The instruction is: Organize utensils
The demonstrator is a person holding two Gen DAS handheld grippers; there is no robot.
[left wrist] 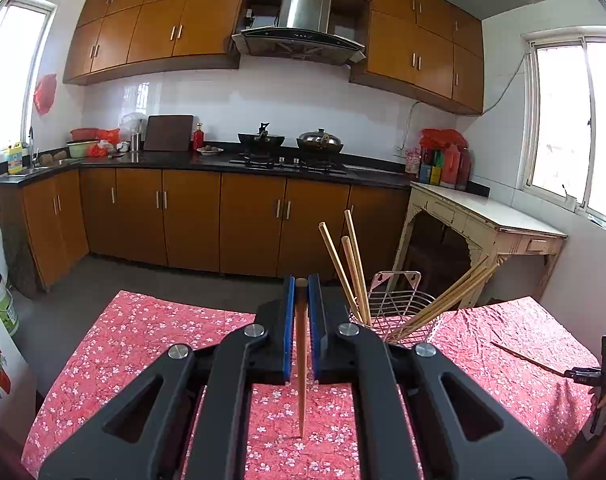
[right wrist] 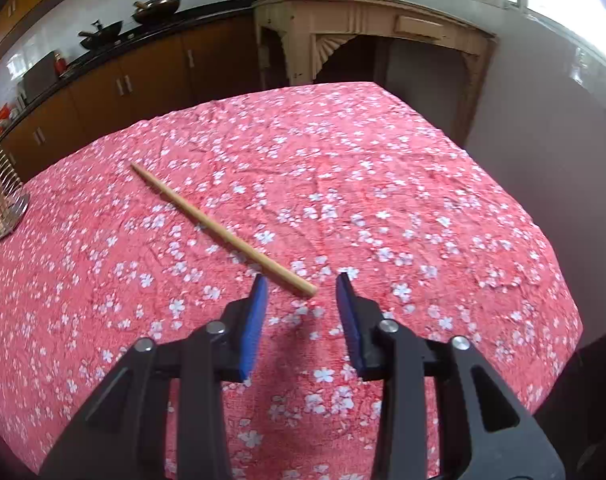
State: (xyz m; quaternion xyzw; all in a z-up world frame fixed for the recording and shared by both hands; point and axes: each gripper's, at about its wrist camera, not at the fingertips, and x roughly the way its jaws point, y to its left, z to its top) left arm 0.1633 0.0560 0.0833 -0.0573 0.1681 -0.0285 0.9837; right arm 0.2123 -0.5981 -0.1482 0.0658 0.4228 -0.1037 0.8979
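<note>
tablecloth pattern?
Red cotton tablecloth with small white blossom print all over, wrinkled. Best seen in the right wrist view.

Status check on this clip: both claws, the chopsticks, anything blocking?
Left claw shut on one tapered wooden chopstick. Right claw open at loose wooden chopstick lying on red floral tablecloth. Wire metal holder already has several. Nothing blocking.

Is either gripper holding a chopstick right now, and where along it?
The left gripper pinches a chopstick near its thick end. The right gripper is open over the loose chopstick and holds nothing.
</note>
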